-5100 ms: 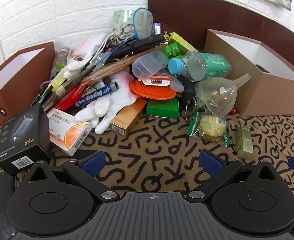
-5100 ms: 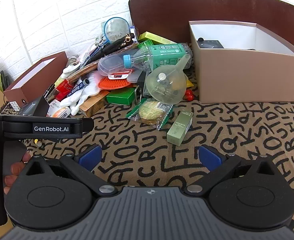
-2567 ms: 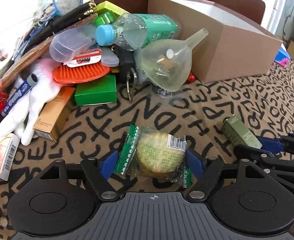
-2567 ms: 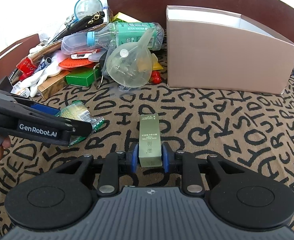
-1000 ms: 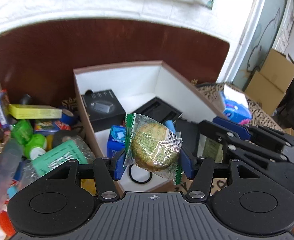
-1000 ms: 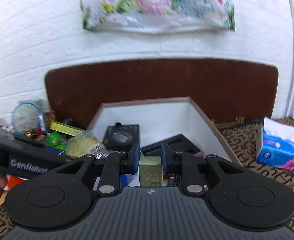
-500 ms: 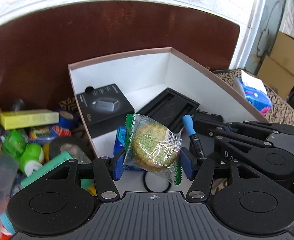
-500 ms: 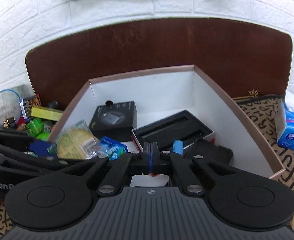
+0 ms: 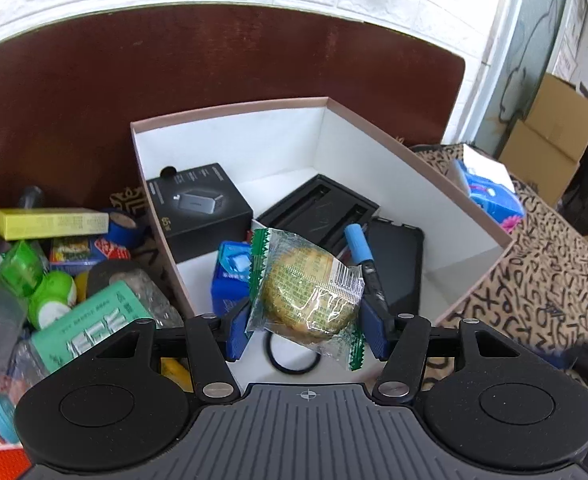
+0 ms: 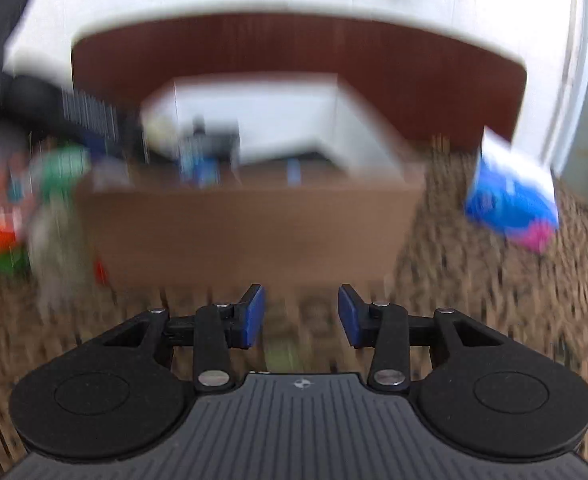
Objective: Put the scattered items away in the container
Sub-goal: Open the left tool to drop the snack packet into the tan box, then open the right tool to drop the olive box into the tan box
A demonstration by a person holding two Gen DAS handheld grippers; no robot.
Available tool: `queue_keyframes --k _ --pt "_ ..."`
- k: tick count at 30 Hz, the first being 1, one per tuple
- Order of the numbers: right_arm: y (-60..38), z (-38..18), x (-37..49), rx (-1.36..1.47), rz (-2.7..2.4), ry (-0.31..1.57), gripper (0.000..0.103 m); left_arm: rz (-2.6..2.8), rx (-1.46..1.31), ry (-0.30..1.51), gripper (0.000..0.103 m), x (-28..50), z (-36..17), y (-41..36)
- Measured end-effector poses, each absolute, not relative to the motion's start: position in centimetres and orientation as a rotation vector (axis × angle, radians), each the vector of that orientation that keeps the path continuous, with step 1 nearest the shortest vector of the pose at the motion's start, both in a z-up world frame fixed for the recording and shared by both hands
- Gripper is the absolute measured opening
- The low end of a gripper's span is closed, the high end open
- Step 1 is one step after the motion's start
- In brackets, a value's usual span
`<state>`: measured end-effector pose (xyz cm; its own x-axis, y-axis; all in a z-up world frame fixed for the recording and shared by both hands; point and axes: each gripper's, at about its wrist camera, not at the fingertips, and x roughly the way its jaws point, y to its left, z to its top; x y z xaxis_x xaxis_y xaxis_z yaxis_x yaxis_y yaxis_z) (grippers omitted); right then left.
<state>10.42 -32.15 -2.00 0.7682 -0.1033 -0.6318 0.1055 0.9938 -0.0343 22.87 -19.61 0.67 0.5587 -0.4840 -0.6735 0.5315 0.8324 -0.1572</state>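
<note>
My left gripper (image 9: 306, 330) is shut on a wrapped round pastry (image 9: 308, 286) and holds it above the open brown box (image 9: 470, 216). Inside the box lie a black charger box (image 9: 198, 208), a black tray (image 9: 318, 210), a blue marker (image 9: 360, 252), a blue packet (image 9: 230, 268) and a black ring (image 9: 290, 362). My right gripper (image 10: 300, 316) is open and empty, low over the patterned cloth in front of the box (image 10: 254, 224); that view is motion-blurred.
A pile of items lies left of the box: a green-label bottle (image 9: 90, 328), a yellow box (image 9: 50, 222), green caps (image 9: 50, 296). A blue tissue pack (image 9: 490, 192) lies to the right on the patterned cloth (image 9: 550, 280). Cardboard boxes (image 9: 546, 132) stand far right.
My right gripper has pulled back out of the box, dropped low in front of it and opened. My left gripper still holds the pastry over the box.
</note>
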Motion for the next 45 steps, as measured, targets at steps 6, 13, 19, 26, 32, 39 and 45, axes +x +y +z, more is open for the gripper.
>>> queue_keyframes --k 6,13,19,26,32,39,45 --pt "-32.2 -4.4 9.9 0.034 -0.103 0.75 0.043 -0.583 0.09 0.744 0.064 21.0 1.3 -19.6" --pt "-31.6 -5.7 10.3 0.047 -0.073 0.808 0.025 -0.566 0.093 0.739 0.063 20.2 1.9 -19.4" --pt "-31.9 -4.2 9.3 0.072 -0.089 0.753 0.025 -0.563 0.097 0.734 0.06 19.9 2.0 -19.1" --pt "-31.7 1.5 9.3 0.065 -0.058 0.568 0.025 -0.561 0.088 0.737 0.058 19.7 2.1 -18.8" --pt "-31.4 4.8 11.9 0.064 -0.052 0.424 0.025 -0.552 0.087 0.726 0.063 19.6 2.1 -18.2" --pt "-30.9 4.0 16.4 0.066 -0.065 0.426 0.025 -0.575 0.102 0.686 0.075 19.0 2.3 -18.2" --pt "-30.6 2.4 18.6 0.072 -0.062 0.481 0.031 -0.591 0.109 0.662 0.081 19.1 2.0 -18.2"
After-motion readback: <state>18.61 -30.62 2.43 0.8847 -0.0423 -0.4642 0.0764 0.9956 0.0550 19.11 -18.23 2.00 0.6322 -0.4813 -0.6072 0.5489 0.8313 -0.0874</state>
